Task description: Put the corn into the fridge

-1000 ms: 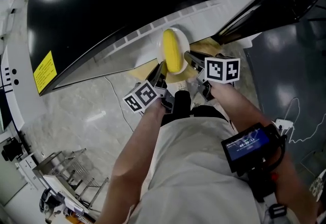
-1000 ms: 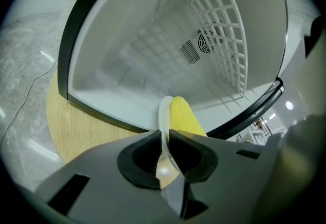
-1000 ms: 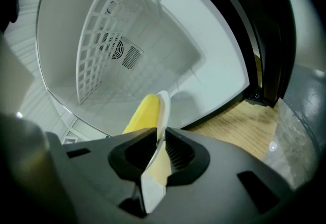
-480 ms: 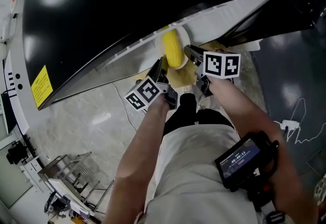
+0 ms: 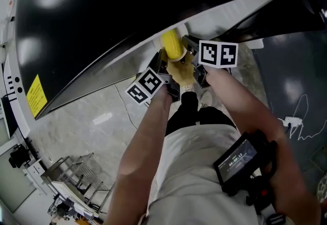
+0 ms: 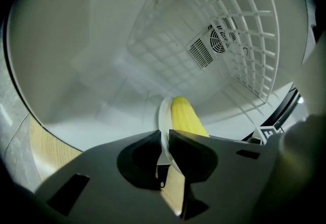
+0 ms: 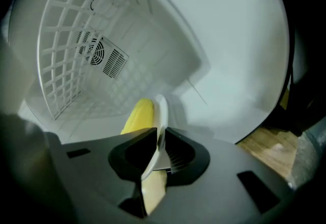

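At the far left of the head view a yellow sticker [image 5: 36,96] sits on the glossy black panel of the fridge [image 5: 102,4], which fills the upper half of the frame. Just left of centre, the left gripper [image 5: 161,61] is clenched on the left rim of a white plate [image 6: 164,115]; the left gripper view shows both dark jaws pressed against that thin rim. The corn [image 5: 172,45] lies lengthwise on the plate at the upper centre of the head view, at the fridge's white opening, between the two grippers. Right of it, the right gripper [image 5: 188,46] is clamped on the opposite rim of the plate, its jaws closed on the edge in the right gripper view.

Both gripper views look past the corn into the white fridge interior, with a white wire rack [image 6: 239,29] and a round fan vent [image 6: 211,45] on the back wall. A small screen [image 5: 237,160] sits at the lower right of the head view.
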{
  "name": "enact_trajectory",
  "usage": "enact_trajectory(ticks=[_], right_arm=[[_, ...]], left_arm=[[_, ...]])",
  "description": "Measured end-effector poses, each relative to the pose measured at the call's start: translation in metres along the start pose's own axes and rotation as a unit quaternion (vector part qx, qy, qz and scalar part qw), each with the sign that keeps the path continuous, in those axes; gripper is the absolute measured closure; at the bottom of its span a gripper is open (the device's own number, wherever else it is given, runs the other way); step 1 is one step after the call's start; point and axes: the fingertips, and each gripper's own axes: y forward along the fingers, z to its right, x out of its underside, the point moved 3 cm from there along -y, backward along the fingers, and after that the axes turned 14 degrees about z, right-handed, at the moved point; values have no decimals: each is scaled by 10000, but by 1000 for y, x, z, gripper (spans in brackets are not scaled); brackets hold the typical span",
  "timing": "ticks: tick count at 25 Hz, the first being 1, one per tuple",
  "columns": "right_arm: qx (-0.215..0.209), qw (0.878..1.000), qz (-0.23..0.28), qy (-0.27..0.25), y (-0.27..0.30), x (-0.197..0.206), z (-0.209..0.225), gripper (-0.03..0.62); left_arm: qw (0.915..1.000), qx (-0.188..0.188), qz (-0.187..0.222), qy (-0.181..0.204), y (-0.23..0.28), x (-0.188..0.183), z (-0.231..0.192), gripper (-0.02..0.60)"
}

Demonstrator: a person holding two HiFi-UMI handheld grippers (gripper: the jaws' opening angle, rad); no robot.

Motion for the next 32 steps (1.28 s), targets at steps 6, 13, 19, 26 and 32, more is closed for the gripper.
enact_trajectory(ticks=[6,13,19,26,32], right_arm=[[143,9999,15,-18,15,-5,0,533],[253,9994,-76,-245,28,-7,-1,533],[386,9982,-140,-429,35,-8,-1,533],[499,9970,-147,-575,33,-7,2,533],[535,9943,-234,-895,32,-15,-1,533]], left_arm=[[9998,-143,28,158,10,-6,-3,532],[9990,-293,7,333,20,-12,-7,532],[9979,-346,-31,553,24,-13,-9,531],[9957,-323,9,871,26,-11,-6,529],[9935,-370,-25,1075,26,-12,2,517]])
